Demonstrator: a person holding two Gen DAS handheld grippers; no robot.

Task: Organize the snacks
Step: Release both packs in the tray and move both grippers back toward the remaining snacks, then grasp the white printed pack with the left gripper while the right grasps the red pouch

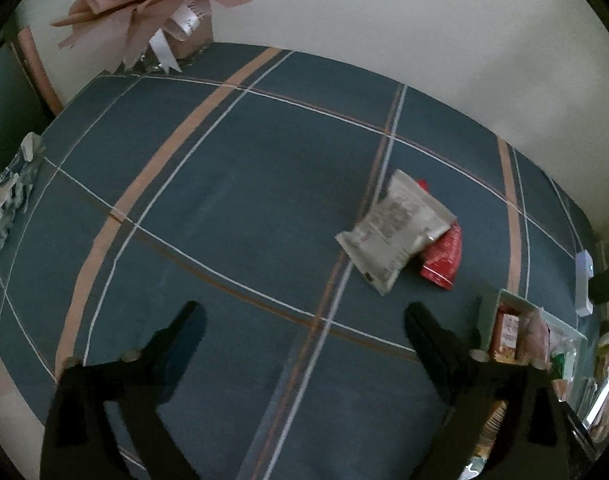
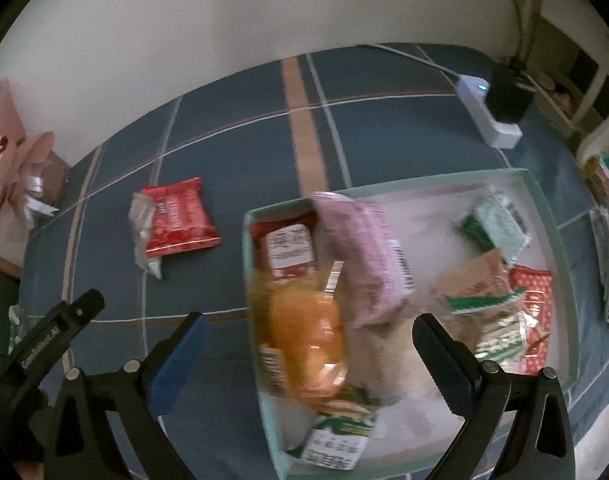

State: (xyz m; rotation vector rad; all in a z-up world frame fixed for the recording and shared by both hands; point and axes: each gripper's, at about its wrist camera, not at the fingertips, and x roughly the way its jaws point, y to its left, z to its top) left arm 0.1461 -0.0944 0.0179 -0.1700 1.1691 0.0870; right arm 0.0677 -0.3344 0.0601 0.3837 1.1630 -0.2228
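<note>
Both jaws stand apart and empty; the left gripper (image 1: 304,312) should straddle the grey packet (image 1: 392,232) squarely before carrying it to the box (image 2: 544,192).

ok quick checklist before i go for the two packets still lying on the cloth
1. Left gripper empty with jaws wide: ok.
2. Right gripper open with nothing between the fingers: ok.
3. Targets found: the white packet and the red packet lie on the tablecloth, outside the box: ok.
4. Packets separate: not ok, they overlap, so one grasp may drag both.
5. Room in the box: ok, bare floor shows near its far wall, though the pink packet and orange packet are heaped at the left end.
6. Path to the packets: ok, only bare cloth lies ahead of the left gripper.
</note>
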